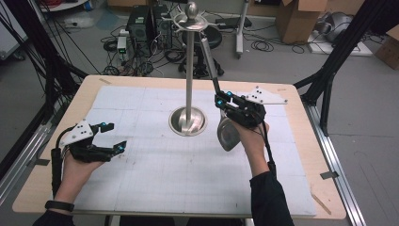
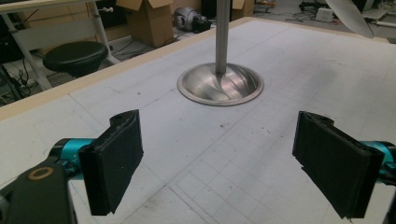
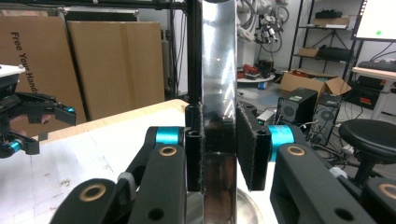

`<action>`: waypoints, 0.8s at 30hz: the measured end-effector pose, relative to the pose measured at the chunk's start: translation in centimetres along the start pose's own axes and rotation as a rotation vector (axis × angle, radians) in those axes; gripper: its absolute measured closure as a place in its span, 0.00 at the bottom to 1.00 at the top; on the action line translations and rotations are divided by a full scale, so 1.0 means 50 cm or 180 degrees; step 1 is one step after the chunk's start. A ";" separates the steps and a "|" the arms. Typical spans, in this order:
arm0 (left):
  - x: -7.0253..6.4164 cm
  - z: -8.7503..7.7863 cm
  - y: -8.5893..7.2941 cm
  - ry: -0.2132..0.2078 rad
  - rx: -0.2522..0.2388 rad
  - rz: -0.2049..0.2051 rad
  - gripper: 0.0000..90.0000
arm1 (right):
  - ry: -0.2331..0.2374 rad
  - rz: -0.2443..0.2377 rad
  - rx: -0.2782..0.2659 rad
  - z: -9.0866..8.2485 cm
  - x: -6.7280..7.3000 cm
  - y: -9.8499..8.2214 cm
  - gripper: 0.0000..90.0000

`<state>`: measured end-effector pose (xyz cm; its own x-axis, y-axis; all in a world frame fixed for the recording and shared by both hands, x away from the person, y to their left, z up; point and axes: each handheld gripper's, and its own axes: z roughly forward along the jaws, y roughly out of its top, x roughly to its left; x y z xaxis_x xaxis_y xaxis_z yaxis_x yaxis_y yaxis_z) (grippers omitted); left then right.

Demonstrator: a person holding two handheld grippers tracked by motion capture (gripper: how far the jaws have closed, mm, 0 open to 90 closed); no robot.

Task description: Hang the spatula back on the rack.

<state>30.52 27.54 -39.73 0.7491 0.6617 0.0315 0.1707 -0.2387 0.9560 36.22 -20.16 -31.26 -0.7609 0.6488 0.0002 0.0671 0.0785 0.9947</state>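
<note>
A metal stand, with a round base point(image 1: 188, 121) and a tall pole point(image 1: 189, 70), rises from the middle of the white gridded mat point(image 1: 155, 179). My right gripper point(image 1: 221, 101) is just right of the base and shut on the flat shiny handle point(image 3: 218, 70) of a large metal spoon. The spoon's bowl point(image 1: 228, 134) hangs low by the hand, and its handle point(image 1: 209, 61) slants up to the ring at the stand's top point(image 1: 190, 20); whether it touches the ring I cannot tell. My left gripper point(image 1: 115, 136) rests at the mat's left, open, with nothing between its pads point(image 2: 116, 158).
The wooden table point(image 1: 301, 155) borders the mat on every side. Beyond its far edge stand a black stool point(image 1: 207, 37), computer towers point(image 1: 139, 23), cardboard boxes point(image 1: 296, 19) and loose cables. Black frame legs point(image 1: 329, 70) stand close to the table's left and right sides.
</note>
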 end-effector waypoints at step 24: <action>-0.001 0.001 -0.001 0.0009 0.0025 0.0003 0.18 | -0.0089 -0.0048 0.0034 0.014 0.005 -0.002 0.70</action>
<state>30.52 27.49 -39.79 0.7475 0.6635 0.0334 0.1749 -0.2450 0.9536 36.49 -19.49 -31.44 -0.7436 0.6684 -0.0180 0.0627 0.0964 0.9934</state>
